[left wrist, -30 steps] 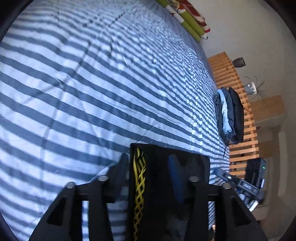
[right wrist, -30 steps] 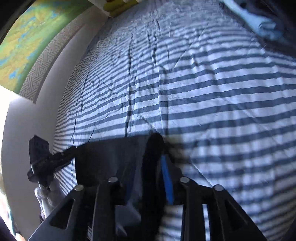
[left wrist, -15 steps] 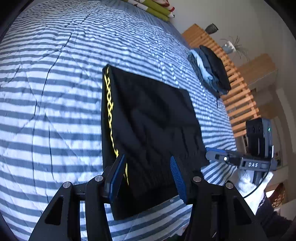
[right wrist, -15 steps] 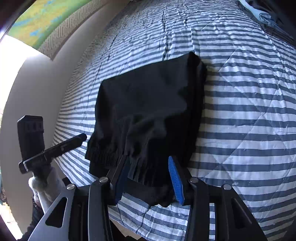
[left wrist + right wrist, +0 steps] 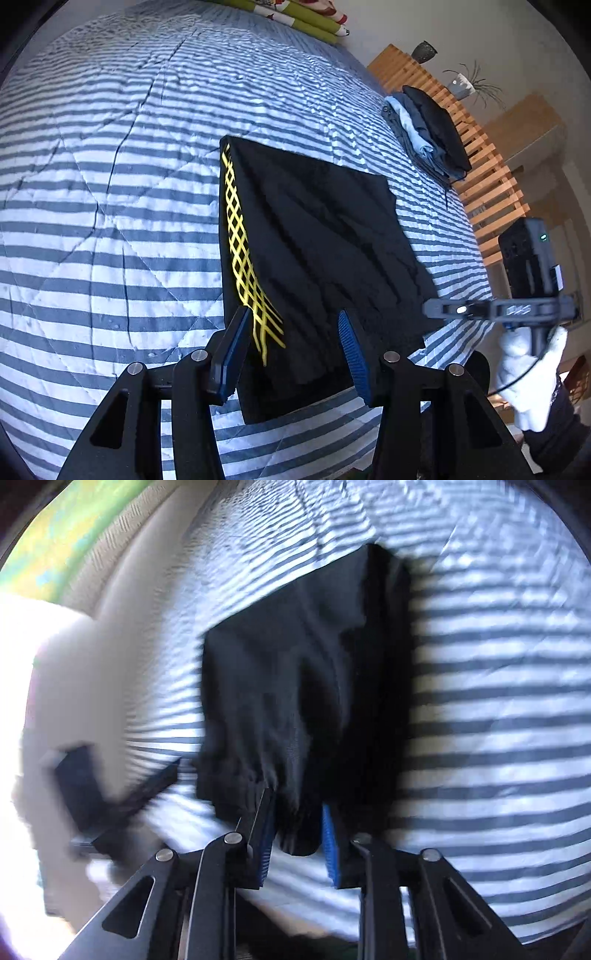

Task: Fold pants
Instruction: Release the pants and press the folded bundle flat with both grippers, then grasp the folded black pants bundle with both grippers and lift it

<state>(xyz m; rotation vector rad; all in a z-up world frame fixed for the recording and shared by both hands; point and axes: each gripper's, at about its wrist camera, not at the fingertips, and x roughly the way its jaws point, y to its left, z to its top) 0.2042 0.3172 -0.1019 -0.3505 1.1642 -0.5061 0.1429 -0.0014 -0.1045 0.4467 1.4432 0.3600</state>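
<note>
Black pants with a yellow lattice stripe lie folded into a compact rectangle on the striped bed. My left gripper hovers open above their near edge, nothing between its blue pads. In the right wrist view the same folded pants appear blurred, and my right gripper stands open over their near hem. The right gripper also shows at the right of the left wrist view, held by a white-gloved hand. The left gripper shows blurred at the left of the right wrist view.
The blue-and-white striped quilt covers the bed. A stack of folded clothes sits at the bed's far right edge beside a wooden slatted frame. Rolled green pillows lie at the head. A pale wall borders the bed's left side.
Both grippers let go of the pants and pulled back toward the near edge, opening wider. The folded pants now lie flat on the bed. The right wrist view has swung and is blurred.
</note>
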